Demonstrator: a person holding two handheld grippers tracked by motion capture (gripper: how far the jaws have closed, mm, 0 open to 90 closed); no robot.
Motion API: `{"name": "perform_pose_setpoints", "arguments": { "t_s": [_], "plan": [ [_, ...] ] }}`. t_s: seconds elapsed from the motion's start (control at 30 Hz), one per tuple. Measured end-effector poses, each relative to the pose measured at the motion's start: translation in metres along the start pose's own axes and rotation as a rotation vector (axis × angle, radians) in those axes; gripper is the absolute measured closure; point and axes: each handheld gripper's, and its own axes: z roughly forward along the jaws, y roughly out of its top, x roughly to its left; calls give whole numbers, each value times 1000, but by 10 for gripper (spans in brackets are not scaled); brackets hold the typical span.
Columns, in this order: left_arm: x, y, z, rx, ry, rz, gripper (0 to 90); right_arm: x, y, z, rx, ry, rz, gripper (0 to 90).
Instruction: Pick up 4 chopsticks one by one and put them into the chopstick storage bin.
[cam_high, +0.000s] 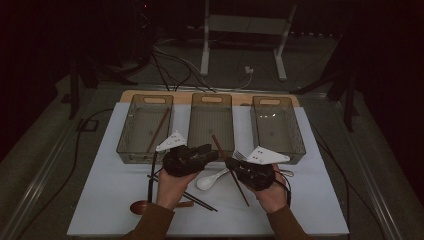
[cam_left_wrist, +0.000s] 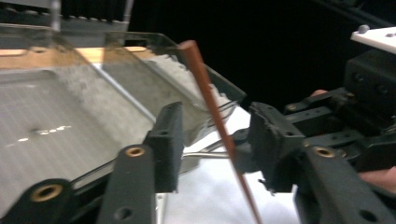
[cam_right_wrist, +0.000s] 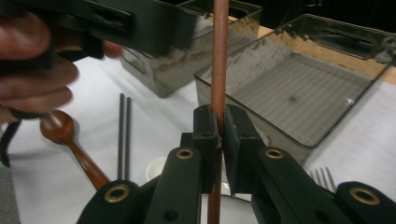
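A reddish-brown chopstick stands tilted above the white mat, and my right gripper is shut on its lower half. My left gripper is open just left of it; the stick passes through the gap between its jaws, close to the right-hand jaw. A second brown chopstick lies in the left clear bin. The chopstick's upper end points toward the middle bin.
A third clear bin stands at the back right. On the mat lie a white spoon, a fork, black chopsticks and a wooden spoon. Cables and a frame lie beyond the table.
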Motion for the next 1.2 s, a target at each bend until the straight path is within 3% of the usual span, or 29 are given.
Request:
{"name": "perform_pose_setpoints", "arguments": {
  "t_s": [0.2, 0.27, 0.37, 0.47, 0.5, 0.6, 0.7, 0.83, 0.93, 1.2],
  "plan": [
    [-2, -2, 8, 11, -25, -9, 699, 5, 1, 4, -16, 33, 1, 847],
    [-3, -2, 10, 19, -14, -7, 743, 7, 1, 5, -20, 35, -3, 846],
    [0, -3, 9, 12, -19, -31, 826, 7, 1, 5, -27, 42, -1, 846],
    [0, -4, 9, 3, -28, -44, 840, 7, 1, 5, -27, 47, 4, 837],
    [0, -4, 8, -4, -33, -52, 846, 6, 1, 5, -26, 54, 9, 823],
    [0, -3, 5, -22, -27, -57, 856, 4, -3, 8, 6, 68, 10, 648],
    [1, 0, 1, -28, -11, -55, 858, 4, -14, 11, 49, 63, -2, 605],
    [4, 3, -6, -42, -9, -74, 858, 0, -32, 16, 119, 69, -2, 621],
    [5, 4, -9, -54, -10, -85, 858, 0, -41, 22, 158, 85, -10, 688],
    [8, 8, -15, -72, -12, -104, 858, 4, -46, 28, 205, 111, -54, 782]
  ]
}}
